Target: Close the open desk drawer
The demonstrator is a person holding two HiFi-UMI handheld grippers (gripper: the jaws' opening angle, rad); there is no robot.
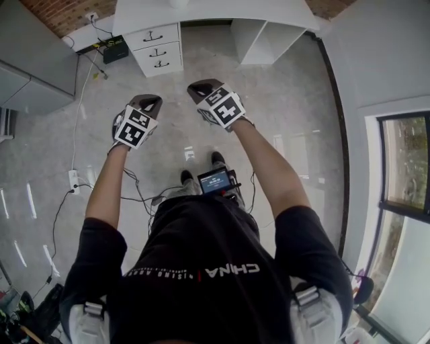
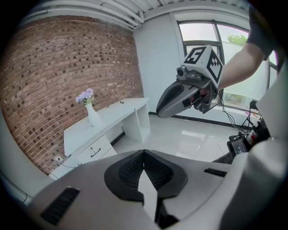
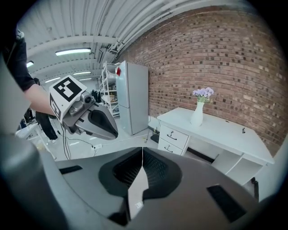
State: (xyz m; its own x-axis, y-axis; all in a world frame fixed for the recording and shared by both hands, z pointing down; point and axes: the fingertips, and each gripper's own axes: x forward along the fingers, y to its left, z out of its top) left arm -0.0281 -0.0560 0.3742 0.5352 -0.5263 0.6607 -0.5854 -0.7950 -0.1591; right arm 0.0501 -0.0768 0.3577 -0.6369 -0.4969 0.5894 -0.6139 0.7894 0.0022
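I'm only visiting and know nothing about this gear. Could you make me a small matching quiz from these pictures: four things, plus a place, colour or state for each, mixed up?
Things:
1. vase
2. drawers
3. wall
4. left hand-held gripper

Descriptions:
A. shut, empty
B. red brick
C. on the desk
D. under its top, at one end

Pairs: 1-C, 2-D, 3-B, 4-A

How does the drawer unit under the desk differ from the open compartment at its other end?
The drawer unit has fronts with dark handles; the open compartment has no front. In the head view the drawer unit sits left, the open compartment right. Both are white, under one desk top.
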